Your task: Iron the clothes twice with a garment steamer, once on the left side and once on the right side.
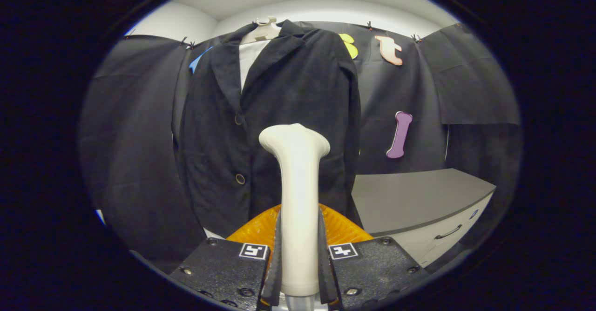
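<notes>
The steamer (298,194) stands upright between the fingers of the gripper (299,255), which are clamped on both sides of its handle, its flared head level with the jacket's lower button. The jacket (274,125) hangs on a hanger (263,30) just beyond, front buttoned. The head seems short of the cloth, so I judge neither pass is done yet. The gripper points straight at the jacket's middle, slightly below it. A cabinet (419,194) stands to the right.

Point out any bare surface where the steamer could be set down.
The gripper is shut on the cream plastic steamer. Free: the flat grey cabinet top, right of the hanging black jacket. Crowded: straight ahead, where the jacket hangs beyond the steamer head.
</notes>
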`<state>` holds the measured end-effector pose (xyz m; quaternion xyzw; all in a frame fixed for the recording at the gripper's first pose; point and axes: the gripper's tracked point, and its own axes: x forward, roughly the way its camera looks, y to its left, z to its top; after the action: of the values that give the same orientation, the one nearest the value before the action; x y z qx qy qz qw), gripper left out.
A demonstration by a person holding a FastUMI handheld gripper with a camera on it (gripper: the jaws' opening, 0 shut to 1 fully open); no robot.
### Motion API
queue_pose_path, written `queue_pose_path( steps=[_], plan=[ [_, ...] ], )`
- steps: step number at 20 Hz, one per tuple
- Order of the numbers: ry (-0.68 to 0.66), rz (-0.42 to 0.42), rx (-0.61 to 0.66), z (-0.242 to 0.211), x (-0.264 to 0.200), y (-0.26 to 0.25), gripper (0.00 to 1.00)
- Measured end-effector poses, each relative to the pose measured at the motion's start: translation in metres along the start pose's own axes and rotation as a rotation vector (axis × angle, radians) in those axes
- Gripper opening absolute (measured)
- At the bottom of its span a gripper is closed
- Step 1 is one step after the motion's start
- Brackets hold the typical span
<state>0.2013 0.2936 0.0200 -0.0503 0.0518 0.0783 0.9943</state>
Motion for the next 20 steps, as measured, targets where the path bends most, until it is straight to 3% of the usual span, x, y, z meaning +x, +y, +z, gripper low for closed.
queue_pose_path(
  steps=[8,20],
  plan=[
    [0.104,0.035,-0.037,-0.065,-0.019,0.007,0.34],
    [0.339,0.02,-0.04,-0.174,-0.02,0.003,0.34]
  ],
)
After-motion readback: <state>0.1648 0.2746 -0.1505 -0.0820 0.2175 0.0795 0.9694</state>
